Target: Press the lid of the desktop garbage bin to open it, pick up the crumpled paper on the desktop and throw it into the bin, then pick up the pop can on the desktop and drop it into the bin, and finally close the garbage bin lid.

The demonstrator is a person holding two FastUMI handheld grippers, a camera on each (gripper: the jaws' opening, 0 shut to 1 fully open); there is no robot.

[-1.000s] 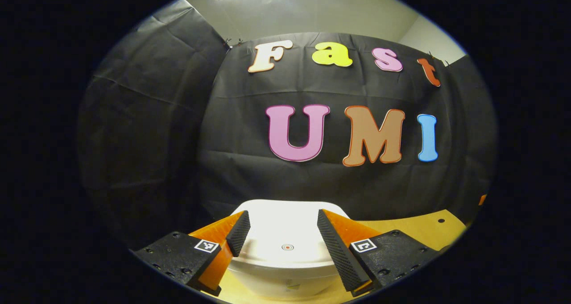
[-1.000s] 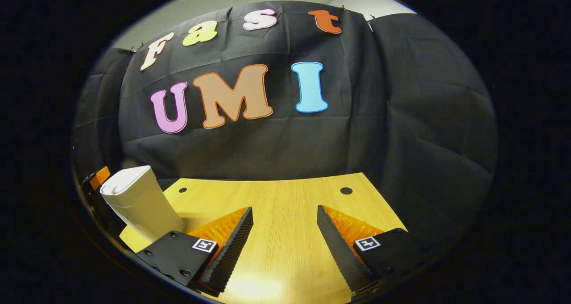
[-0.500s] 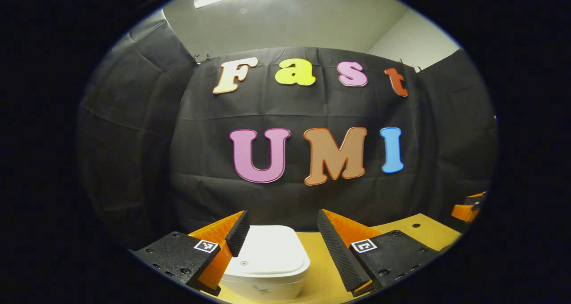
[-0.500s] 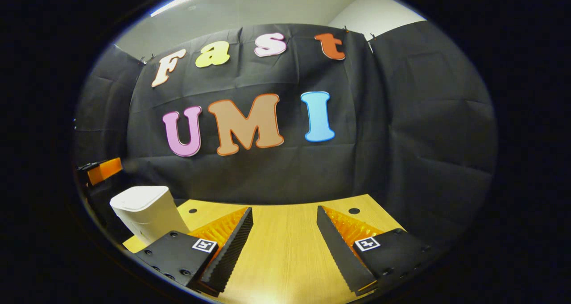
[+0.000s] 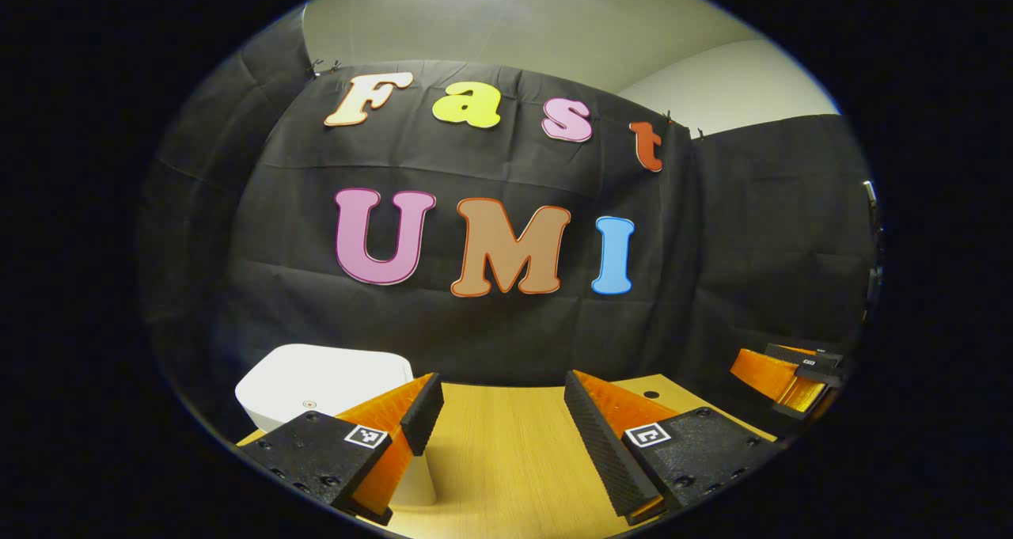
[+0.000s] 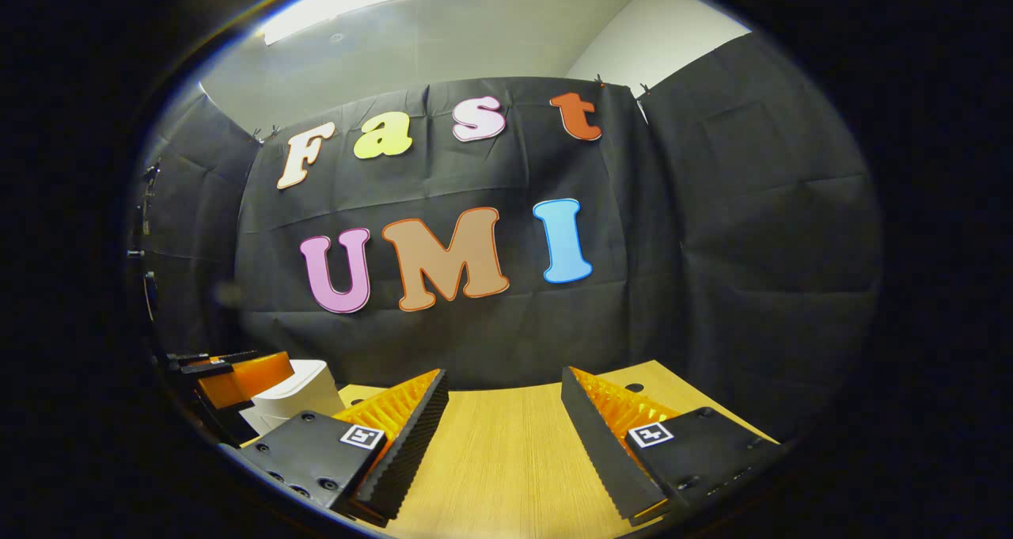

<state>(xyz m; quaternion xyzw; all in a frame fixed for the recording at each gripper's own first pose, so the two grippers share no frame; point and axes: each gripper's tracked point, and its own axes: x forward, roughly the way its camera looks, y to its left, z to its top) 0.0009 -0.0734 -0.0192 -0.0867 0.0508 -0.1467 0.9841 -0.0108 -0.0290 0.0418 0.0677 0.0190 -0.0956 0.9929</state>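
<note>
Left gripper view, rounded white bin (image 5: 324,377), wood-grain table (image 5: 506,452)

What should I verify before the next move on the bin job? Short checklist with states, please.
1. Bin lid shut: ok, it sits flat on the body.
2. Left gripper empty and open: ok.
3. Right gripper empty and open: ok.
4. Both grippers apart from the bin: ok.
5. Paper and can inside the bin: cannot tell with the lid shut.
6. Table between the right gripper's fingers bare: ok.
</note>
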